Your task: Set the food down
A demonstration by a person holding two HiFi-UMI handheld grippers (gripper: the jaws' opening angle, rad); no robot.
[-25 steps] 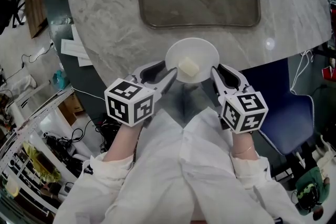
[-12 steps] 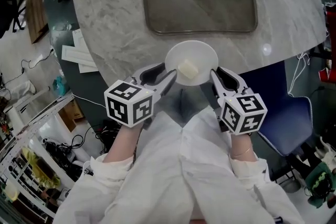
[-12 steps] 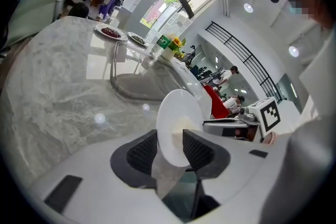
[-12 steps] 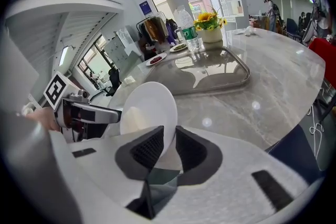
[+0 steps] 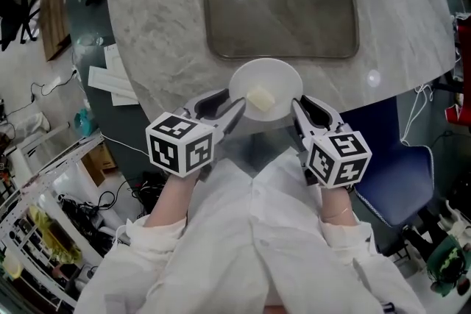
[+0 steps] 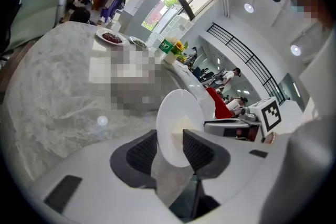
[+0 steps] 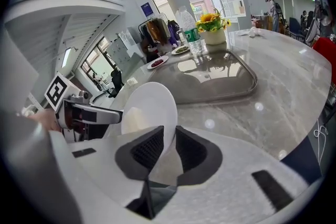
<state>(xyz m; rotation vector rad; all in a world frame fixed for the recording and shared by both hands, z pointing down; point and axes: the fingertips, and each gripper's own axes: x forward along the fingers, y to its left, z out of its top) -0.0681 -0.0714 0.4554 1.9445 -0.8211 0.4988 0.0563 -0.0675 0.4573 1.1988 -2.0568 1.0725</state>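
Both tongs carry one white bowl [image 5: 278, 76] between them: my left tongs [image 5: 224, 106] pinch its left rim, my right tongs [image 5: 307, 109] its right. The pale food cube [image 5: 260, 97] rides inside, over the desk [image 5: 162, 33] edge, I judge not yet down.

Food [image 5: 260, 97] lies in the plate [image 5: 278, 77], before the tray [image 5: 280, 11] on the table [image 5: 154, 26].

I'm looking into a big open office hall: tall windows [image 6: 176, 5] are lighting a marble table [image 5: 162, 33], a railed balcony [image 6: 247, 60] is running overhead, and cables [image 5: 85, 196] are lying tangled beside floor shelves [image 5: 44, 158].
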